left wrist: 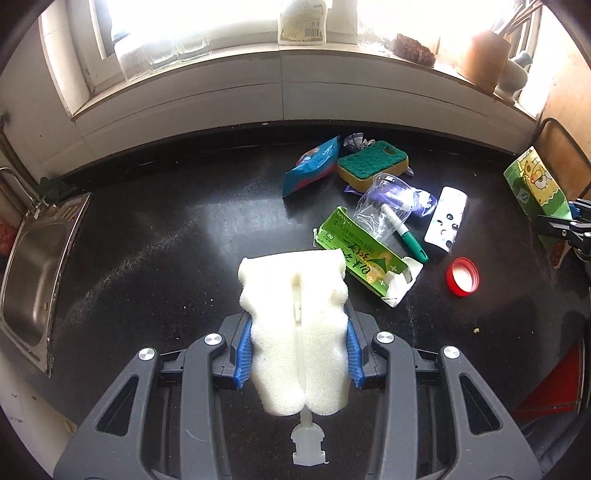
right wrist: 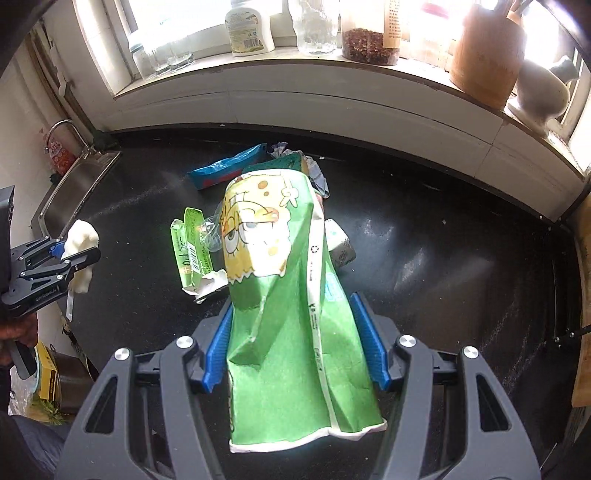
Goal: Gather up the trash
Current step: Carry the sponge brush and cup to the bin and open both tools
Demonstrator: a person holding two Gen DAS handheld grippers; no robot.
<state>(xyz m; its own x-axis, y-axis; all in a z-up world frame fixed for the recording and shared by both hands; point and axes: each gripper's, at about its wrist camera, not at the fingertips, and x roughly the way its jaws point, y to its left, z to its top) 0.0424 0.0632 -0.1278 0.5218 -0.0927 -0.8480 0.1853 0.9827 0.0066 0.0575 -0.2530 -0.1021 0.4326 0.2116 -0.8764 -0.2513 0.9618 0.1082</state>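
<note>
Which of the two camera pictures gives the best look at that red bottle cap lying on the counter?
The left wrist view: the red cap lies in plain sight on the dark counter. In the right wrist view I cannot find it; the green bag fills the middle.

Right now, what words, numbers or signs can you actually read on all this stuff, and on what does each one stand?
"2g": green carton lying on the counter; its large Chinese characters show upside down, too distorted to read.
Recycling-arrows sign: white seam of the green cartoon bag in the right gripper; the small print beside it is unreadable.
Barcode: white bottle on the windowsill; digits too blurred.
Faint lettering on the left gripper: too small.
</note>
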